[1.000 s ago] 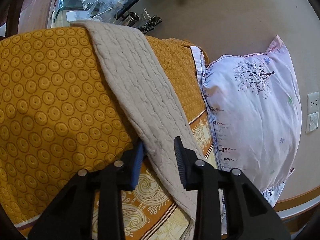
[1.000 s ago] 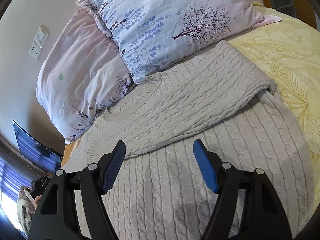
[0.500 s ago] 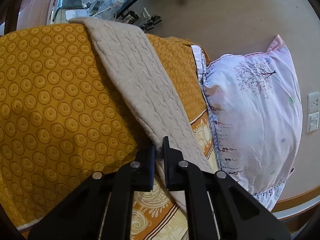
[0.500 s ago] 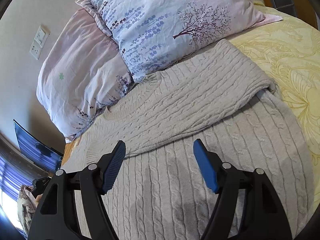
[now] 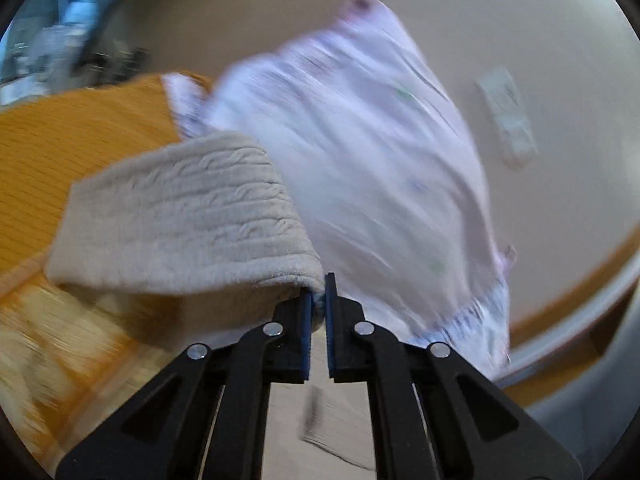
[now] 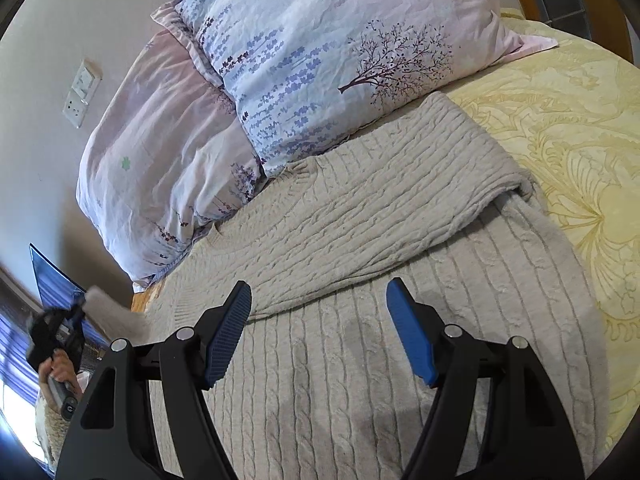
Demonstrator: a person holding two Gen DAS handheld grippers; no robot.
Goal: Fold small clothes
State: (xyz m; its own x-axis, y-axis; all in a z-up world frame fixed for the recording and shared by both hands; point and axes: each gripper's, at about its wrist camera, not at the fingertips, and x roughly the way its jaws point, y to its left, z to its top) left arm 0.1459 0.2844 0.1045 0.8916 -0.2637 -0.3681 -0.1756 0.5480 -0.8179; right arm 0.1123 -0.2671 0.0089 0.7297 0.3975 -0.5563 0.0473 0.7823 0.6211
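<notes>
The left gripper (image 5: 318, 306), open a second ago, has clamped the beige cable-knit sweater's sleeve (image 5: 188, 220) and lifted it, starting the second sleeve fold. The right gripper (image 6: 320, 328) hovers, jaws apart, over the sweater's body (image 6: 360, 360), the folded sleeve (image 6: 372, 208) just beyond its tips.

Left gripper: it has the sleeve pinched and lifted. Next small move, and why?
Probably carry the sleeve across onto the sweater body and release there. The left gripper is shut on the sleeve's edge with the knit hanging lifted, while the other sleeve already lies folded across the chest. The right gripper hovers open above the body, touching nothing.
</notes>
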